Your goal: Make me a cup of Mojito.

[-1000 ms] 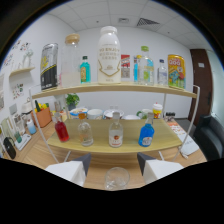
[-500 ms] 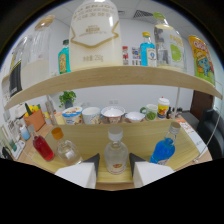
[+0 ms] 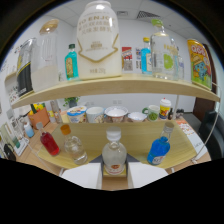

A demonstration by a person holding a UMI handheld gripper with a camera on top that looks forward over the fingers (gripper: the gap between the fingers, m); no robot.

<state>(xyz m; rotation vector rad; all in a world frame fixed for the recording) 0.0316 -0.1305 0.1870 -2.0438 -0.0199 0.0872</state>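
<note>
Clear glass fills the space just ahead of my gripper (image 3: 114, 176): a squat round bottle with a white cap and an orange-and-white label (image 3: 114, 155) stands on the lower wooden shelf (image 3: 135, 137), lined up with the gap between my two white fingers (image 3: 82, 176). The fingers are spread apart, one to each side of the bottle's base, and I cannot see either of them pressing on it; the bottle rests on the shelf by its own weight.

To the left of it on the same shelf stands a clear glass bottle with an orange stopper (image 3: 73, 146), and further left a small bottle of red liquid (image 3: 49, 143). To the right is a bright blue bottle with a pale slanted spout (image 3: 159, 148). Behind these, along the back of the shelf, runs a row of paper bowls and cups (image 3: 106, 114), with a small yellow-topped jar (image 3: 164, 108) near the right end.

The upper wooden shelf (image 3: 115, 86) carries a large white plastic jug with a printed label (image 3: 98, 41) directly above my bottle. Beside the jug on the left is a teal bottle (image 3: 71, 62) and a tall clear container (image 3: 48, 55); on the right, a clear bottle with a green label (image 3: 163, 51) and a yellow printed carton (image 3: 199, 62).
</note>
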